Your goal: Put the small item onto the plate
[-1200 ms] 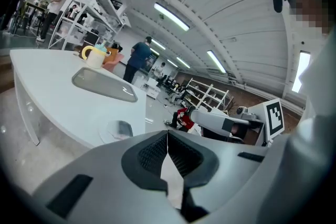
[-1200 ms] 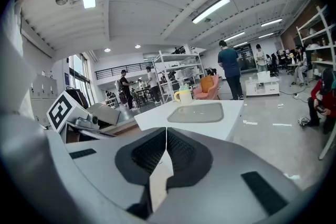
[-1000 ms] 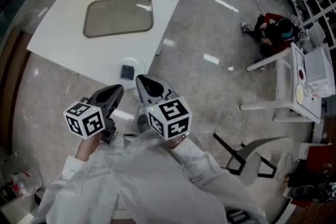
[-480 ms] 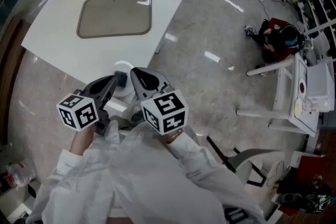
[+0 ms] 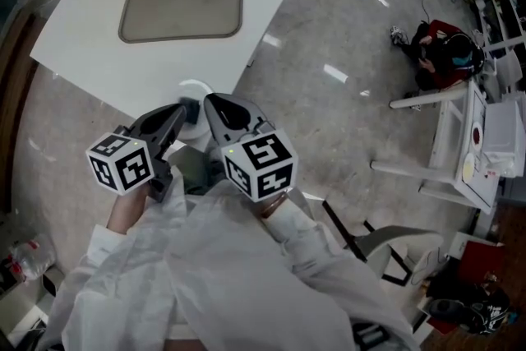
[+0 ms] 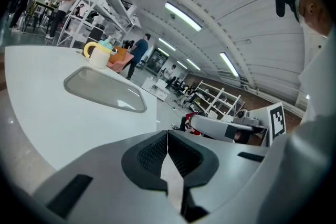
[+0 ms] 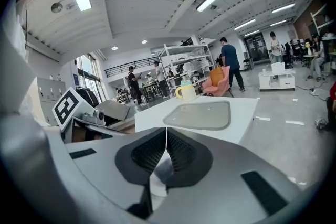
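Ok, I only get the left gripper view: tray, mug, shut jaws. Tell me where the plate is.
Observer: Head view: the plate sits at the table's near edge, partly hidden behind the tips of the left gripper and right gripper.
Operator: Now find me the small item.
Observer: A small dark item shows between those tips, seemingly on the plate.
Operator: Report the right gripper's jaws.
Observer: Its own view shows them together, nothing between.
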Motion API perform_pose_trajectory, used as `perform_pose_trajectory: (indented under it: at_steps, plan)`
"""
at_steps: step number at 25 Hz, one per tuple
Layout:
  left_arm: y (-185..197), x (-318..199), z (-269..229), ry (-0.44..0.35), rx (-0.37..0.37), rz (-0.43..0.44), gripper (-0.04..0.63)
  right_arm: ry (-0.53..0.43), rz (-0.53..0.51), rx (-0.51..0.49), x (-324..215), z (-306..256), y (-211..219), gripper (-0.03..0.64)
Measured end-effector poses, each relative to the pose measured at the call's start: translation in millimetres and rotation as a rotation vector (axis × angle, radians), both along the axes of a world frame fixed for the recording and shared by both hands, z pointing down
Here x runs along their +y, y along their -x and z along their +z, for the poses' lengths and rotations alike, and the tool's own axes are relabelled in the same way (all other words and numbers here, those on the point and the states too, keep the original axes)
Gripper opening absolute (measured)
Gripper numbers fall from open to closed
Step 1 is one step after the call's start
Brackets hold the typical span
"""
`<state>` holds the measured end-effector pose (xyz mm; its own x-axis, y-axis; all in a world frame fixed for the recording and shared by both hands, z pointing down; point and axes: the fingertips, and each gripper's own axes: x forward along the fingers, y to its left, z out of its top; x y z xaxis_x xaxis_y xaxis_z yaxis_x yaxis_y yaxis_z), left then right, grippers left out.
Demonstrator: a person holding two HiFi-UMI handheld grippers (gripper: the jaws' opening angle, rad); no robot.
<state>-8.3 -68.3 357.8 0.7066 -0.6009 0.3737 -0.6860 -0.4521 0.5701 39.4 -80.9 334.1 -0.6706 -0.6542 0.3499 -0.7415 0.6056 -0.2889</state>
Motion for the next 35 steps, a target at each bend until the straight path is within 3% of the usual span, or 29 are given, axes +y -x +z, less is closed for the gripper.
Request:
perform_pose_trajectory:
  at_steps: [19, 35]
  plan:
    - [46, -6, -6, 0.027, 0.018, 0.004, 0.012, 0.035, 0.040, 0.035, -2, 1, 30, 0.017]
    - [52, -9, 11, 0.081, 0.019, 0.004, 0.011, 0.071, 0.193, 0.045, -5, 13, -5, 0.016]
